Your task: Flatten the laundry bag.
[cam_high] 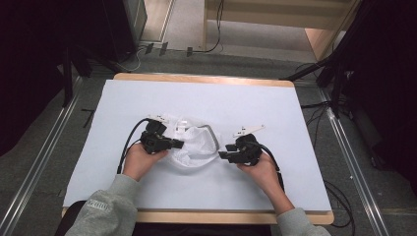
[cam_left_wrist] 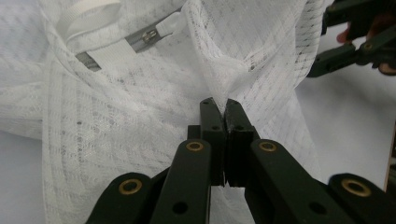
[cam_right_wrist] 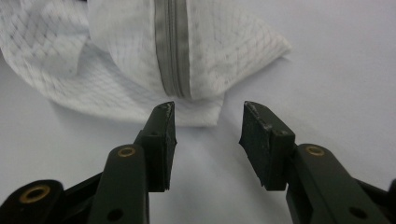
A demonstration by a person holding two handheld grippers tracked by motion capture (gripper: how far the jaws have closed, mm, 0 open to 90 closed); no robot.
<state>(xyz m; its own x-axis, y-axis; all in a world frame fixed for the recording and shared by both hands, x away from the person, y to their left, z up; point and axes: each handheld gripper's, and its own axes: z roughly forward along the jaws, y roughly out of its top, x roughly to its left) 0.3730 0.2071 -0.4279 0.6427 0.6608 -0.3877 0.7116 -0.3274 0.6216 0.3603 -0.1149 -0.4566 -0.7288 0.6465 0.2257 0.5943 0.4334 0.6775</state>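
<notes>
A white mesh bag (cam_high: 196, 145) with a grey zipper (cam_right_wrist: 172, 56) lies crumpled at the middle of the table. My left gripper (cam_high: 179, 144) is at the bag's left side. In the left gripper view its jaws (cam_left_wrist: 219, 103) are pressed together, with a fold of the mesh (cam_left_wrist: 140, 116) pinched at their tips. The zipper pull (cam_left_wrist: 149, 36) lies beyond them. My right gripper (cam_high: 222, 154) sits low at the bag's right edge. Its jaws (cam_right_wrist: 208, 109) stand open just short of the zipper end, with bare table between them.
A white sheet (cam_high: 196, 98) covers the wooden table, with bare room all around the bag. Cables trail from both grippers toward the person. Dark stands and cables sit on the floor beyond the table's sides.
</notes>
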